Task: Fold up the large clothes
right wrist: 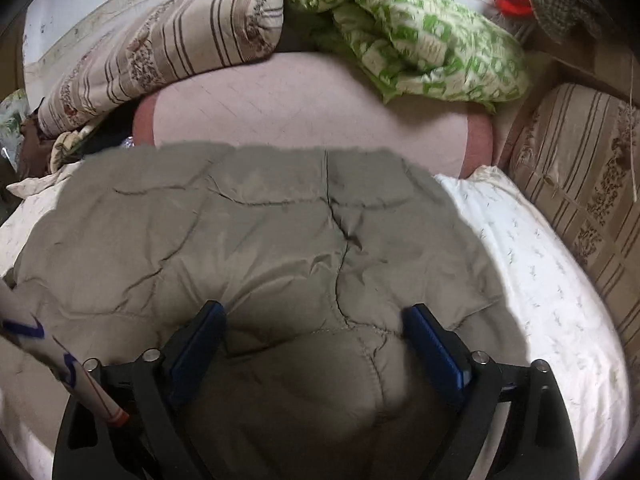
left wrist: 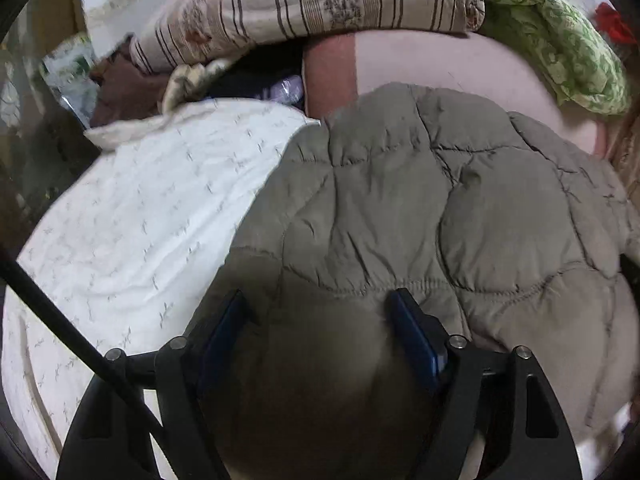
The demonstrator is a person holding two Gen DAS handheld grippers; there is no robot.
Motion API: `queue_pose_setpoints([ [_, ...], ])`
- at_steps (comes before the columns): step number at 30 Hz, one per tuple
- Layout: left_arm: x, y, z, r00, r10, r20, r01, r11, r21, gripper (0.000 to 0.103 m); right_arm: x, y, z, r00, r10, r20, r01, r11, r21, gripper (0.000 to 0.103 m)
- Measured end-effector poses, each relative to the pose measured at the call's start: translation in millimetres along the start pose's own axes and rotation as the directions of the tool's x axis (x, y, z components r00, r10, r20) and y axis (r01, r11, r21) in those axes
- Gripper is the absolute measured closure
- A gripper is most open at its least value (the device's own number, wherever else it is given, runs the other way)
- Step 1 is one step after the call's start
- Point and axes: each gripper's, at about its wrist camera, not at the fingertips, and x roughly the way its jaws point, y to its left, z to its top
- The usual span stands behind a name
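A grey-olive quilted puffer coat (left wrist: 420, 208) lies spread on a bed, filling the middle of the left wrist view. It also shows in the right wrist view (right wrist: 248, 232). My left gripper (left wrist: 320, 312) is open, its blue-padded fingers (left wrist: 416, 340) wide apart over the coat's near edge, with puffed fabric between them. My right gripper (right wrist: 316, 328) is open too, its fingers (right wrist: 436, 348) straddling a bulge of the coat's near edge. Neither gripper is clamped on the fabric.
The bed has a white patterned sheet (left wrist: 132, 220) and a pink blanket (right wrist: 312, 112) beyond the coat. A striped beige quilt (right wrist: 160, 52), a green patterned quilt (right wrist: 412, 36) and a striped cushion (right wrist: 580, 184) lie around it. A black cable (left wrist: 80, 344) crosses the lower left.
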Motion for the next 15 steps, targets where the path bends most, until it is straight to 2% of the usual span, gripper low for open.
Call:
queue_pose_setpoints([
  [4,-24,1,2,0.996,0.028,0.079,-0.029,1.000,0.007,0.027,1,-14,6,0.999,0.046,-0.027,-0.044,0.996,0.072,0.003],
  [7,-58,8,2,0.981,0.089,0.172,-0.086,0.996,-0.023,0.027,-15,-13,5,1.000,0.019,-0.017,-0.018,0.997,0.077,0.003],
  [9,-88,10,-1,0.957,0.146,0.252,-0.139,0.989,-0.044,0.027,-30,-11,1,1.000,0.011,-0.014,-0.010,0.997,0.080,0.003],
  [11,-121,13,-5,0.924,0.189,0.334,-0.174,0.982,-0.075,0.017,-46,-9,-3,1.000,0.016,-0.014,-0.014,0.995,0.096,0.003],
  [14,-164,22,-19,0.893,0.202,0.403,-0.167,0.979,-0.121,0.010,-72,-7,-14,0.999,0.038,-0.011,-0.036,0.990,0.134,0.003],
  [15,-175,25,-24,0.892,0.199,0.405,-0.160,0.979,-0.130,0.009,-86,-6,-23,0.998,0.058,-0.014,-0.055,0.986,0.159,0.003],
])
